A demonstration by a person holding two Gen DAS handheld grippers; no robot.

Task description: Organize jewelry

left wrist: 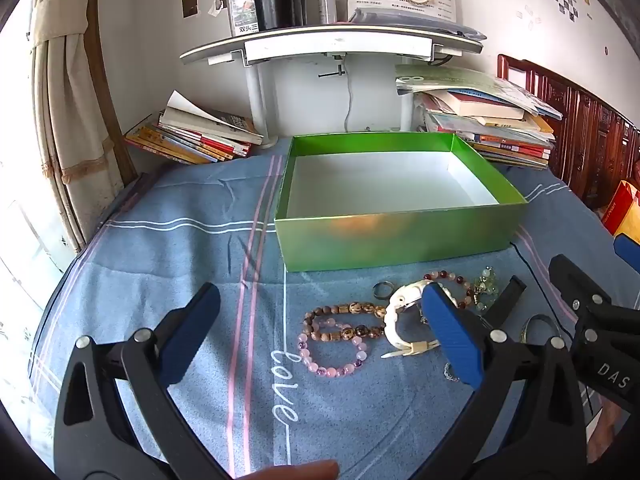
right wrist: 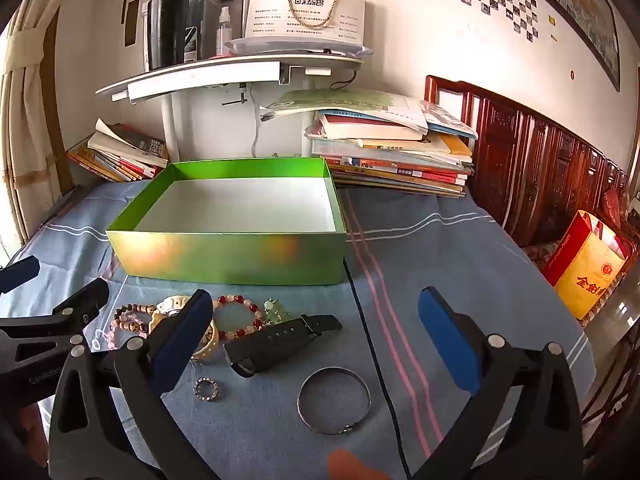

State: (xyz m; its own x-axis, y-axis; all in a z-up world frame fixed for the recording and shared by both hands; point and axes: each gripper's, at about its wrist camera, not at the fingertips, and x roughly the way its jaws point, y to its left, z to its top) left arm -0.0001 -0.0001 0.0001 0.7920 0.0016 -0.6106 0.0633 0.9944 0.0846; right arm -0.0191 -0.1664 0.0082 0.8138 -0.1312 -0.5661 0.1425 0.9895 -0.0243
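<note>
An empty green box (left wrist: 400, 240) (right wrist: 224, 256) with a white inside stands on the blue cloth. In front of it lies the jewelry: a wooden bead bracelet (left wrist: 344, 309), a pink bead bracelet (left wrist: 332, 372), a white watch (left wrist: 394, 320), a red-and-white bead bracelet (right wrist: 236, 299), a green pendant (right wrist: 274, 308), a black watch strap (right wrist: 280, 340), a crystal ring (right wrist: 196, 390) and a silver bangle (right wrist: 299, 400). My left gripper (left wrist: 320, 320) hangs open above the bracelets and its right finger hides part of the white watch. My right gripper (right wrist: 316, 300) is open over the strap and bangle, holding nothing.
Stacks of books (right wrist: 392, 148) (left wrist: 192, 136) flank a white shelf stand (right wrist: 208, 76) behind the box. A carved wooden headboard (right wrist: 540, 160) and a yellow-red bag (right wrist: 588, 268) are at the right. A curtain (left wrist: 68, 120) hangs at the left. A thin black cable (right wrist: 372, 340) crosses the cloth.
</note>
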